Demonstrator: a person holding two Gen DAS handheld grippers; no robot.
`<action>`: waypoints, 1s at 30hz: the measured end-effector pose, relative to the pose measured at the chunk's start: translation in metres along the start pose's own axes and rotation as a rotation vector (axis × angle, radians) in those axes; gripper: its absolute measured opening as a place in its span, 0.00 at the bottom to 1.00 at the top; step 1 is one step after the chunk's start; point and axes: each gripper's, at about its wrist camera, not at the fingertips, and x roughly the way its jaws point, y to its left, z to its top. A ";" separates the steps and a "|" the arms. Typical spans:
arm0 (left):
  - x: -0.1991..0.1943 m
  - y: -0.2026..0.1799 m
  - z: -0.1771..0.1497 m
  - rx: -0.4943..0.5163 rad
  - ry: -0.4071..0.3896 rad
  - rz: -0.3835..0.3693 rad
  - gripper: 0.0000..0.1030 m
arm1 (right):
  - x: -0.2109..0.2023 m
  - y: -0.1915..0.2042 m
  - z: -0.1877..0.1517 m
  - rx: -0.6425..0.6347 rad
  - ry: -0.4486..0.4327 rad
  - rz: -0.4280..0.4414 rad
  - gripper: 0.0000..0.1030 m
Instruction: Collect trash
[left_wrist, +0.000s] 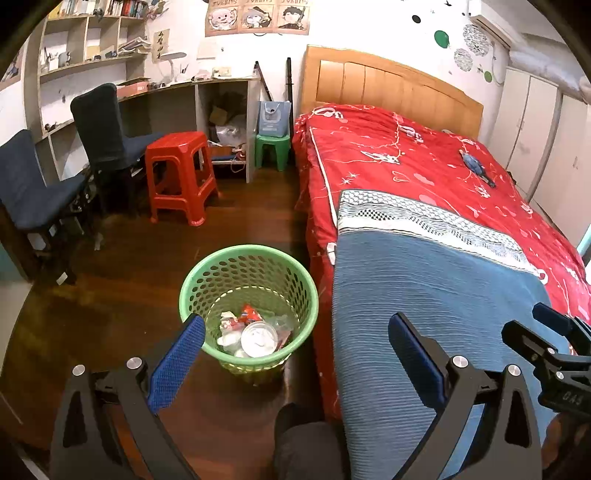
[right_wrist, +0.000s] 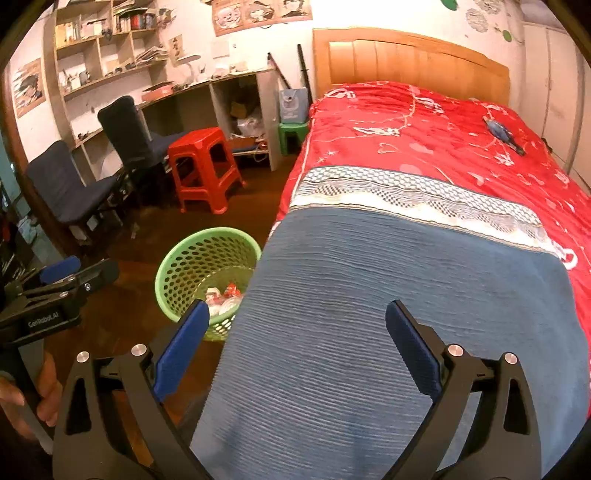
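Observation:
A green perforated trash basket (left_wrist: 195, 284) stands on the wooden floor beside the bed; it also shows in the right wrist view (right_wrist: 173, 269). Inside lie a round foil lid (left_wrist: 258, 338), white crumpled scraps and a red wrapper (left_wrist: 248, 314). My left gripper (left_wrist: 295, 336) is open and empty, held above the floor and bed edge just short of the basket. My right gripper (right_wrist: 297, 332) is open and empty, held above the blue blanket (right_wrist: 406, 295). The right gripper also shows at the right edge of the left wrist view (left_wrist: 554, 332).
The bed has a red quilt (left_wrist: 406, 155) and a wooden headboard (left_wrist: 388, 81). A small blue object (left_wrist: 474, 164) lies on the quilt. A red stool (left_wrist: 181, 173), a green stool (left_wrist: 273, 147), two dark chairs (left_wrist: 103, 125) and a desk with shelves stand beyond.

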 end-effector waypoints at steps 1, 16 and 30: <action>0.000 -0.002 0.000 0.002 0.000 -0.002 0.93 | -0.001 -0.001 0.000 0.002 -0.001 -0.004 0.92; -0.010 -0.018 -0.001 0.023 -0.026 -0.002 0.93 | -0.023 -0.016 -0.008 0.045 -0.023 -0.042 0.94; -0.019 -0.026 -0.003 0.037 -0.040 0.045 0.93 | -0.029 -0.013 -0.010 0.038 -0.036 -0.048 0.94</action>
